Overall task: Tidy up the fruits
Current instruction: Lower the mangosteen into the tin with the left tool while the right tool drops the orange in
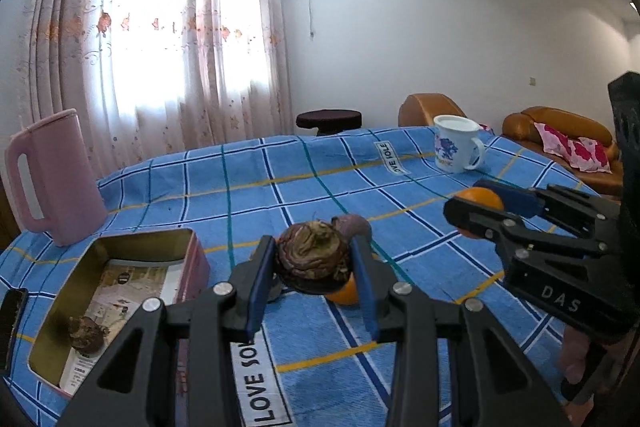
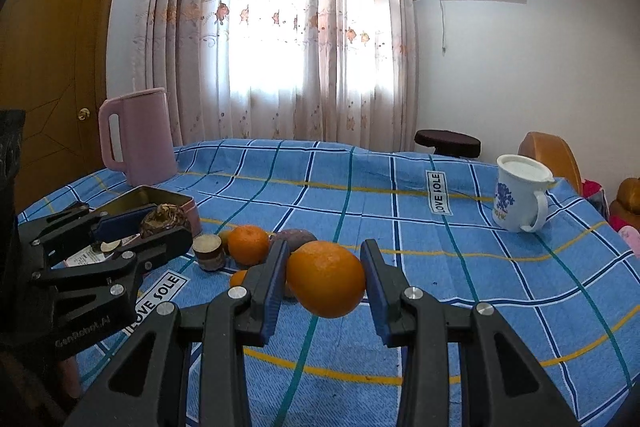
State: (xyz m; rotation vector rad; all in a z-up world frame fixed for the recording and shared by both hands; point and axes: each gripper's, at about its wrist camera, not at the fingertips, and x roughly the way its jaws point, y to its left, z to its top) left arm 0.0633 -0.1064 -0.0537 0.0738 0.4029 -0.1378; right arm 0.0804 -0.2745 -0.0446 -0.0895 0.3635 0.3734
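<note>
Left hand-held gripper clamped a brown scaly fruit, lifted near the open tin. Right hand-held gripper gripped an orange above the tabletop. Advice: lower each fruit well inside the tin before releasing.

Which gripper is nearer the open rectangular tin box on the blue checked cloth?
Left. The left gripper, shut on a brown scaly fruit, hangs just right of the open rectangular tin box; the right gripper, holding an orange, is farther right, past the fruit pile.
</note>
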